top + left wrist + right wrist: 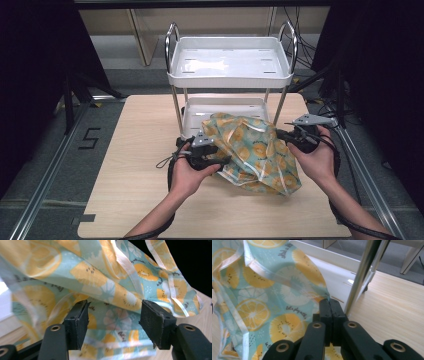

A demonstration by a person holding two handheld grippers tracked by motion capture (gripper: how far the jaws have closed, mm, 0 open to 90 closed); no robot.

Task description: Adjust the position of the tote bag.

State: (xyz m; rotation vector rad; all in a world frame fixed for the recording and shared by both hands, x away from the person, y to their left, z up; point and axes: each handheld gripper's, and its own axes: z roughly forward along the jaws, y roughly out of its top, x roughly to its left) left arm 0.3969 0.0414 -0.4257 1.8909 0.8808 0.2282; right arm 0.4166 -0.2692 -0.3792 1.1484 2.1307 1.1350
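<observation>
The bag [252, 152] was pinched at its edge by the right tool [330, 305]; the left tool [113, 323] was spread, bag fabric between its jaws.

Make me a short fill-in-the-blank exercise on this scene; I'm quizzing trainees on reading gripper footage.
1. The right hand-held gripper is shut on the edge of the fruit-print ____.
2. The jaws of the left hand-held gripper stand ____, their pads not pressing the bag.
3. Behind the bag stands a white two-tier ____ with metal posts.
4. The cart has its top tray ____.

Missing words: bag; open; cart; empty
</observation>
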